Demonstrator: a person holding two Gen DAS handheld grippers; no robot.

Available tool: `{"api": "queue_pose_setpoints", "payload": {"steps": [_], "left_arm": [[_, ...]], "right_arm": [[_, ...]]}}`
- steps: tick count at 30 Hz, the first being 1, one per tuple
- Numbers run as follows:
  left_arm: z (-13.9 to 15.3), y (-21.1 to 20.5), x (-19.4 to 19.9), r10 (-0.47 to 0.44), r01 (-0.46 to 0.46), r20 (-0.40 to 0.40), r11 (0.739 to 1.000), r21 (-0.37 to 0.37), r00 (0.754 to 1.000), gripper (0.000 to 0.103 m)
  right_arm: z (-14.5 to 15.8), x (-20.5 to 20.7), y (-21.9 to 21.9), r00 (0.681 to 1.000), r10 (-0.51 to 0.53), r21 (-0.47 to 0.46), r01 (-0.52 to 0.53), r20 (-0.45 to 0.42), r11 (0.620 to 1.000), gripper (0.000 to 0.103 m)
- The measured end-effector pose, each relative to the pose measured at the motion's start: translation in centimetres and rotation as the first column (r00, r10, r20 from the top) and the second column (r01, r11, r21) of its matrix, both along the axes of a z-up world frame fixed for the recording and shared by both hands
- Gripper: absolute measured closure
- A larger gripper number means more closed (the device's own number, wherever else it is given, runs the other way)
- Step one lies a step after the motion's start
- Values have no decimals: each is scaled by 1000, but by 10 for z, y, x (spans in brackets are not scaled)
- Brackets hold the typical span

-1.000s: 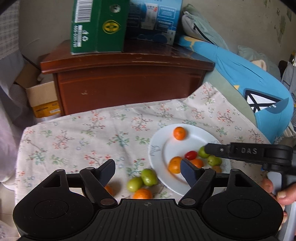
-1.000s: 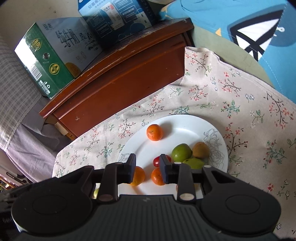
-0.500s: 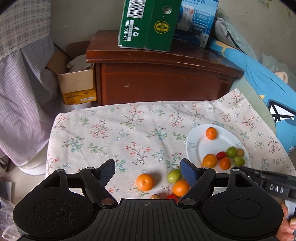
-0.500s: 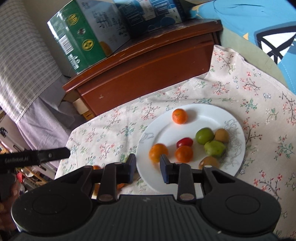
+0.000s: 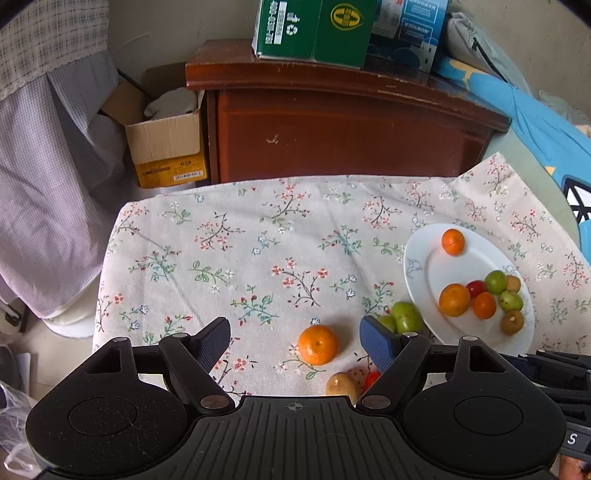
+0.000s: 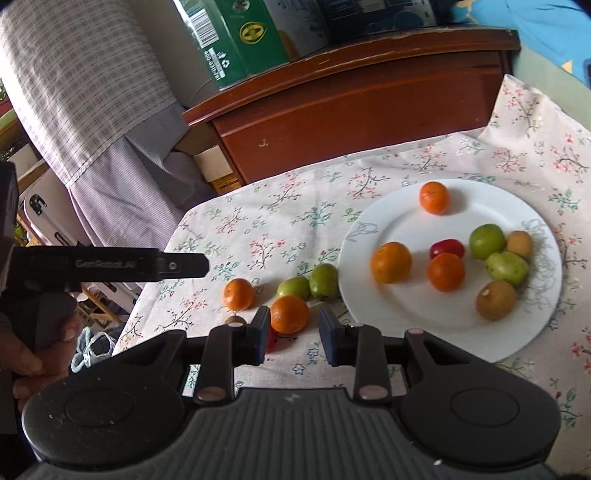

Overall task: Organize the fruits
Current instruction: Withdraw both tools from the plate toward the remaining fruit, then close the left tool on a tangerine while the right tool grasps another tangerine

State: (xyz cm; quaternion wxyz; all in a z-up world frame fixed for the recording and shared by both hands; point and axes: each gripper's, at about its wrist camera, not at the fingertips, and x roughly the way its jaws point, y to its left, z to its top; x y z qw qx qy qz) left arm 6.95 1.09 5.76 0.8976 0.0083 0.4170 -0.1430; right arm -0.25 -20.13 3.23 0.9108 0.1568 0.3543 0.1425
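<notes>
Floral cloth (image 5: 258, 258) covers the table under both grippers. Nearest the left gripper (image 5: 293, 341), whose jaws stand wide and empty, a tangerine (image 5: 318, 344) lies on the cloth between its fingers, with a brown fruit (image 5: 340, 384) closer in and two green fruits (image 5: 406, 316) just beyond its right finger. The right gripper (image 6: 291, 334) has narrow jaws gripping nothing; another tangerine (image 6: 289, 314) sits just past their gap. Farther right, the white plate (image 6: 406, 314) holds more fruit. Beyond the table stands a wooden cabinet (image 5: 343, 125) bearing a green carton (image 5: 314, 29).
</notes>
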Motion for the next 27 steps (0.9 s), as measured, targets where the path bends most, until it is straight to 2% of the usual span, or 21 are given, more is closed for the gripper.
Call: {"api": "queue_pose_setpoints", "payload": {"steps": [9, 13, 20, 27], "left_arm": [[-23, -5, 13, 15, -15, -58, 1000, -4, 998, 27], [-31, -11, 17, 7, -7, -71, 1000, 0, 997, 27], [-40, -16, 23, 6, -6, -83, 1000, 9, 997, 28], [-48, -18, 28, 1, 0, -100, 1000, 8, 995, 39]], "right_arm": [[-17, 11, 9, 999, 23, 10, -22, -27, 1000, 72], [-19, 14, 11, 1000, 19, 7, -19, -20, 1000, 60], [-25, 22, 21, 999, 38, -14, -39, -18, 999, 60], [-30, 28, 23, 1000, 23, -32, -24, -19, 999, 60]]}}
